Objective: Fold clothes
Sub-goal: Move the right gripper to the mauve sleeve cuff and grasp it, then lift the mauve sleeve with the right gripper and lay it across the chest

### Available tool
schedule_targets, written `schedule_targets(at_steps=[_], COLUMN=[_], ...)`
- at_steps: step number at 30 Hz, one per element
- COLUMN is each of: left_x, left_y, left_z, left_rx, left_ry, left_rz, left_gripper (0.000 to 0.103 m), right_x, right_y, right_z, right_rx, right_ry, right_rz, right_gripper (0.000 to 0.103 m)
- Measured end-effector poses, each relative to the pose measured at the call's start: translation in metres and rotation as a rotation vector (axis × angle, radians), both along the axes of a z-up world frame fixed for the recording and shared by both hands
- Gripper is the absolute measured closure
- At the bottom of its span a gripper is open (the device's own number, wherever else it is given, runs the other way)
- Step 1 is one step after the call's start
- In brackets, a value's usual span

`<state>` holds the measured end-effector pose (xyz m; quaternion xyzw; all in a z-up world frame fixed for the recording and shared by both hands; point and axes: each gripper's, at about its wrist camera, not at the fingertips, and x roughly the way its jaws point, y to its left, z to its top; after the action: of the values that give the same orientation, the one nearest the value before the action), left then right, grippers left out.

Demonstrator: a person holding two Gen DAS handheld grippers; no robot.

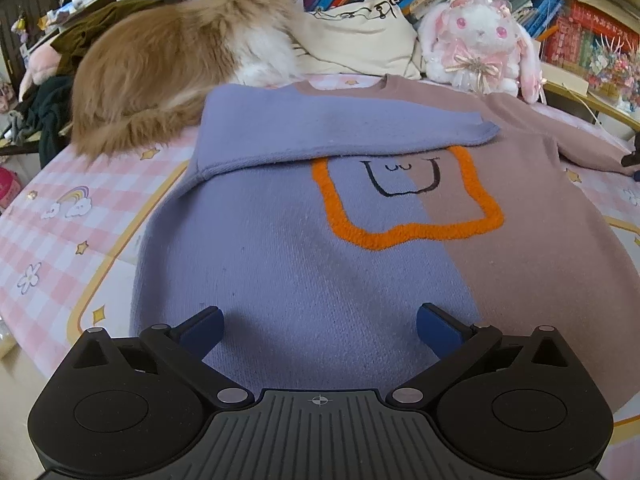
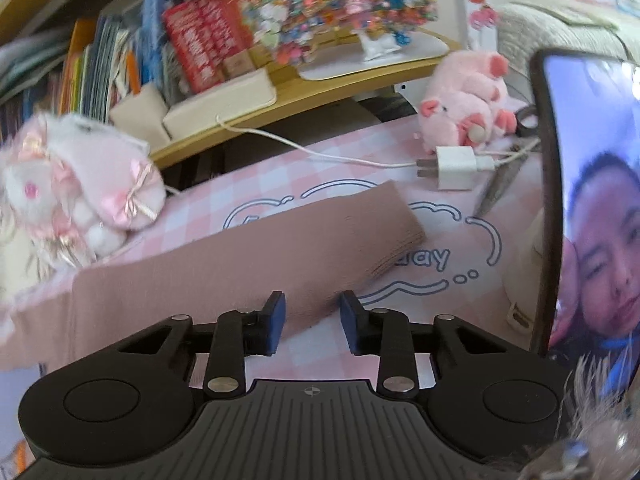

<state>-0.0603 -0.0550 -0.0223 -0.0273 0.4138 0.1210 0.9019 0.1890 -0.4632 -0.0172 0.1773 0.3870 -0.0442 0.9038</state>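
Note:
A sweater (image 1: 300, 260), blue-violet on its left half and dusty brown on its right, lies flat on the pink checked bedsheet (image 1: 80, 220). An orange outlined patch (image 1: 400, 200) marks its chest. Its blue sleeve (image 1: 320, 128) is folded across the chest. My left gripper (image 1: 320, 312) hovers wide open over the blue lower part, with nothing between its fingers. In the right wrist view the brown sleeve (image 2: 280, 248) stretches out to its ribbed cuff (image 2: 396, 236). My right gripper (image 2: 313, 298) stands narrowly open over the sleeve's near edge, with fabric in the gap and the pads not pressing it.
A long-haired orange cat (image 1: 160, 72) sits at the sweater's far left corner. A white and pink plush rabbit (image 1: 480, 40) and a cushion lie behind. A pink pig plush (image 2: 468, 104), a white charger (image 2: 456, 168) with its cable, and an upright phone screen (image 2: 592, 200) stand past the cuff.

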Motion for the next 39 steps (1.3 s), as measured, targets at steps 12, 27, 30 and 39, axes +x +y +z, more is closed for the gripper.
schedule_targets(at_steps=[12, 27, 30, 39], left_x=[-0.005, -0.004, -0.004, -0.007], left_y=[0.002, 0.001, 0.000, -0.015], left_z=[-0.003, -0.003, -0.003, 0.015], left_rx=[-0.010, -0.002, 0.003, 0.191], left_ry=[-0.031, -0.034, -0.033, -0.041], left_rz=[-0.002, -0.006, -0.006, -0.108], left_gripper=[0.000, 0.000, 0.000, 0.000], right_x=[0.025, 0.006, 0.001, -0.015], right_y=[0.001, 0.024, 0.050, 0.147], right_z=[-0.007, 0.056, 0.079, 0.120], right_rx=[-0.200, -0.066, -0.013, 0.100], right_ry=[-0.030, -0.248, -0.308, -0.381], right_rz=[-0.103, 0.031, 0.123, 0.395], right_gripper=[0.074, 0.097, 0.097, 0.097])
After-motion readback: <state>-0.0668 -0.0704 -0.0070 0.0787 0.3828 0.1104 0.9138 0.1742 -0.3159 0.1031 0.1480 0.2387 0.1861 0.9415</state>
